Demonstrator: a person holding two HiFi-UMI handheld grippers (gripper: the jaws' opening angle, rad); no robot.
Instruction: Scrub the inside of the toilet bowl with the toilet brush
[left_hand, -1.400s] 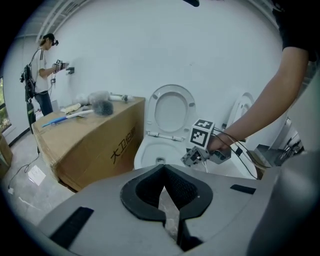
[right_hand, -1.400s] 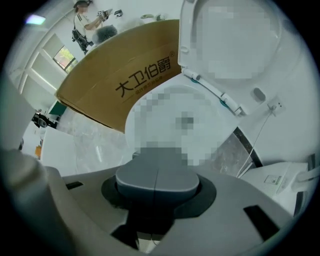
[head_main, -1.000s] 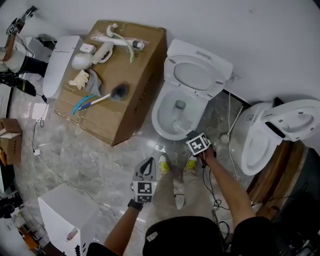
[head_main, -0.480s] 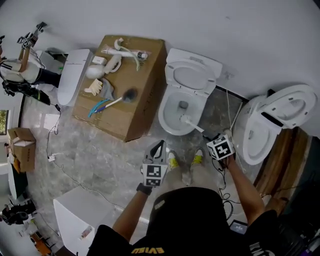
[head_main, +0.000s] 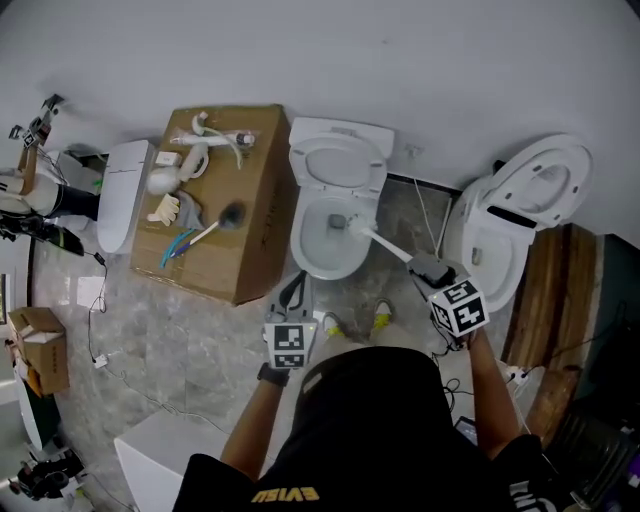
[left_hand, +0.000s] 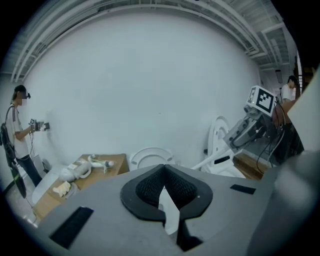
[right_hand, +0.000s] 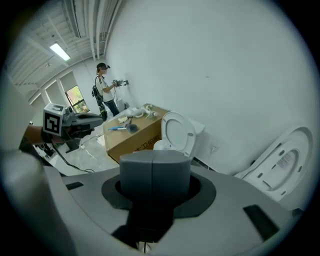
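The white toilet (head_main: 322, 262) stands open with its lid (head_main: 335, 160) raised. A white toilet brush (head_main: 380, 243) slants into the bowl, its head (head_main: 338, 222) near the back of the basin. My right gripper (head_main: 425, 268) is shut on the handle's upper end, to the right of the bowl. In the left gripper view that gripper (left_hand: 247, 131) and the handle (left_hand: 212, 161) show at the right. My left gripper (head_main: 292, 297) hangs shut and empty just before the bowl's front rim. The brush is hidden in the right gripper view, where only the shut fingers (right_hand: 155, 167) show.
A cardboard box (head_main: 215, 255) left of the toilet carries a second brush (head_main: 230, 213) and several small items. Another toilet (head_main: 490, 240) with its lid up stands at the right, beside wooden boards (head_main: 545, 300). Cables lie on the floor. Another person (right_hand: 102, 90) stands at the far left.
My right gripper has drawn back and to the right of the bowl, and the brush now reaches in at a long slant. The left gripper stays shut and empty.
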